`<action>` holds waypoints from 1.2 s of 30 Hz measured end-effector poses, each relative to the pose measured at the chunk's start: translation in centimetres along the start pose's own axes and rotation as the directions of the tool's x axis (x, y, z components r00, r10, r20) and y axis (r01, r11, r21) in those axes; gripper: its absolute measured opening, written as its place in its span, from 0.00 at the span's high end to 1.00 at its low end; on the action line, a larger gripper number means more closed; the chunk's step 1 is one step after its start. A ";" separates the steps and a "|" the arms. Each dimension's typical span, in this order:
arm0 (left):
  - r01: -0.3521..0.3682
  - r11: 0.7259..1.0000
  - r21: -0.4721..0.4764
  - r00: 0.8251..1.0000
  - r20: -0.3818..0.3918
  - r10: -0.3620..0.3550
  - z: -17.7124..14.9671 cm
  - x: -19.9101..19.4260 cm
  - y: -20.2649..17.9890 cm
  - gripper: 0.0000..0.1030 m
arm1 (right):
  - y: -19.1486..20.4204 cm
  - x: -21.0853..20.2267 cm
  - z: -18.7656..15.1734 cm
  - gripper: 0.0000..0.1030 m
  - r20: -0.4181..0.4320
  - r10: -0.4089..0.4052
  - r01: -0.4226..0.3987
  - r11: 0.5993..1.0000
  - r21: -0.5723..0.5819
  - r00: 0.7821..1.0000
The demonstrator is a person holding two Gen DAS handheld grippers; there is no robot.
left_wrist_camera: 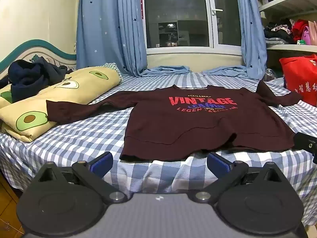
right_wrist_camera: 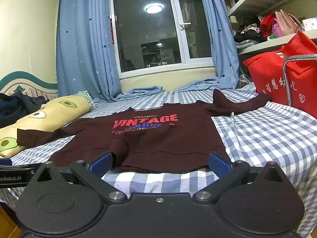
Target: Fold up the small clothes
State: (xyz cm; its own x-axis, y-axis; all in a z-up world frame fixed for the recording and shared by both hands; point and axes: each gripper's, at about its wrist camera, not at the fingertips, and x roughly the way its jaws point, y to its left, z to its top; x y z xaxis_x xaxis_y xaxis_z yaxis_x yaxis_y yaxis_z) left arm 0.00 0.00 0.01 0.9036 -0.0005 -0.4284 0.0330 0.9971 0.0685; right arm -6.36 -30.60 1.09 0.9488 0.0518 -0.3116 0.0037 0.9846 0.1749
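Observation:
A maroon sweatshirt with red "VINTAGE" lettering lies flat and face up on the blue-and-white checked bed, both sleeves spread out sideways. Its hem is nearest to me. My left gripper hovers open just in front of the hem's left part, nothing between its blue pads. In the right wrist view the same sweatshirt fills the middle, and my right gripper stands open at the hem's right part, the hem edge lying between the wide-apart pads without being pinched. The left sleeve rests on a pillow.
A yellow avocado-print pillow with dark clothes piled on it lies at the left. A red bag stands at the bed's right edge under cluttered shelves. Blue curtains and a window are behind the bed.

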 end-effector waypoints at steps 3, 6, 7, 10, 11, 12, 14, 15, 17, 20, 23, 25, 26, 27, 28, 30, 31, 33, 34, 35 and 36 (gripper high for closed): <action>-0.001 1.000 0.003 1.000 0.002 0.001 0.0 0.0 0.0 0.00 | 0.0 0.1 0.0 0.00 -0.004 0.000 0.000 1.000 0.000 1.000; 0.001 1.000 0.000 1.000 0.001 -0.001 0.0 -0.1 0.2 0.00 | 0.0 0.1 0.0 0.00 -0.006 0.003 -0.003 1.000 0.000 1.000; 0.003 1.000 -0.003 1.000 -0.001 -0.003 -0.1 0.0 0.4 0.00 | 0.0 0.1 0.0 0.00 -0.006 0.004 -0.004 1.000 -0.001 1.000; 0.003 1.000 -0.006 1.000 -0.010 -0.003 -0.3 0.3 0.4 0.00 | -0.3 0.1 -0.1 0.00 -0.008 -0.002 0.002 1.000 0.001 1.000; 0.001 1.000 -0.003 1.000 -0.014 -0.001 -0.3 0.7 0.4 0.01 | -0.3 0.1 0.0 0.00 -0.009 -0.002 0.002 1.000 0.001 1.000; -0.001 1.000 -0.001 1.000 -0.014 0.001 -0.3 0.7 0.4 0.00 | -0.3 0.0 0.0 0.00 -0.009 -0.001 0.001 1.000 0.002 1.000; -0.010 1.000 0.005 1.000 -0.020 0.010 -0.1 0.5 0.1 0.00 | -0.3 -0.3 0.0 0.00 -0.008 -0.002 0.002 1.000 0.002 1.000; -0.011 1.000 0.005 1.000 -0.020 0.011 -0.1 0.5 0.1 0.00 | -0.3 -0.2 0.1 0.00 -0.008 -0.003 0.003 1.000 0.001 1.000; -0.014 1.000 0.002 1.000 -0.021 0.014 -0.1 0.5 0.2 0.00 | -0.3 0.4 0.0 0.00 -0.011 -0.006 0.006 1.000 -0.002 1.000; -0.019 1.000 0.002 1.000 -0.021 0.019 -0.2 0.5 0.3 0.00 | -0.3 0.4 0.0 0.00 -0.013 -0.006 0.006 1.000 -0.003 1.000; -0.023 1.000 0.001 1.000 -0.020 0.023 -0.2 0.4 0.3 0.00 | -0.3 0.5 -0.2 0.00 -0.014 -0.007 0.007 1.000 -0.004 1.000; -0.027 1.000 0.000 0.999 -0.019 0.027 -0.1 0.4 0.2 0.00 | -0.3 0.5 -0.1 0.00 -0.015 -0.006 0.006 1.000 -0.003 1.000; -0.028 1.000 -0.001 0.999 -0.017 0.028 -0.1 0.4 0.2 0.00 | -0.3 0.5 -0.1 0.00 -0.015 -0.006 0.006 1.000 -0.003 1.000; -0.028 1.000 -0.001 0.999 -0.017 0.028 -0.1 0.4 0.2 0.00 | -0.3 0.5 -0.1 0.00 -0.015 -0.006 0.006 1.000 -0.003 1.000; -0.028 1.000 0.000 0.999 -0.017 0.028 -0.1 0.4 0.2 0.00 | -0.3 0.5 -0.1 0.00 -0.016 -0.006 0.006 1.000 -0.003 1.000; -0.028 1.000 0.000 0.999 -0.016 0.028 -0.1 0.3 0.2 0.00 | -0.2 0.5 -0.1 0.00 -0.016 -0.007 0.007 1.000 -0.003 1.000; -0.028 1.000 0.000 1.000 -0.015 0.028 -0.1 0.3 0.2 0.00 | -0.2 0.5 -0.1 0.00 -0.016 -0.007 0.007 1.000 -0.003 1.000; -0.028 1.000 -0.001 1.000 -0.013 0.028 -0.1 0.4 0.2 0.00 | -0.2 0.5 -0.1 0.00 -0.017 -0.008 0.008 1.000 -0.004 1.000; -0.029 1.000 0.000 1.000 -0.012 0.029 -0.1 0.4 0.2 0.00 | -0.2 0.5 -0.2 0.00 -0.017 -0.009 0.009 1.000 -0.003 1.000; -0.030 1.000 0.000 0.999 -0.012 0.030 -0.1 0.4 0.2 0.00 | -0.3 0.6 -0.3 0.00 -0.016 -0.008 0.008 1.000 -0.003 1.000; -0.031 1.000 0.000 0.999 -0.013 0.031 -0.1 0.4 0.2 0.00 | -0.2 0.5 -0.2 0.00 -0.018 -0.010 0.010 1.000 -0.004 1.000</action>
State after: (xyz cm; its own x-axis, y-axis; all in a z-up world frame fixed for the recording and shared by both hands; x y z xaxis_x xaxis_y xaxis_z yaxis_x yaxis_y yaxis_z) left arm 0.38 0.18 -0.22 0.8986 0.0314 -0.4377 0.0052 0.9966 0.0820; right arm -5.92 -30.70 0.69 0.9429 0.0452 -0.3299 0.0117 0.9856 0.1686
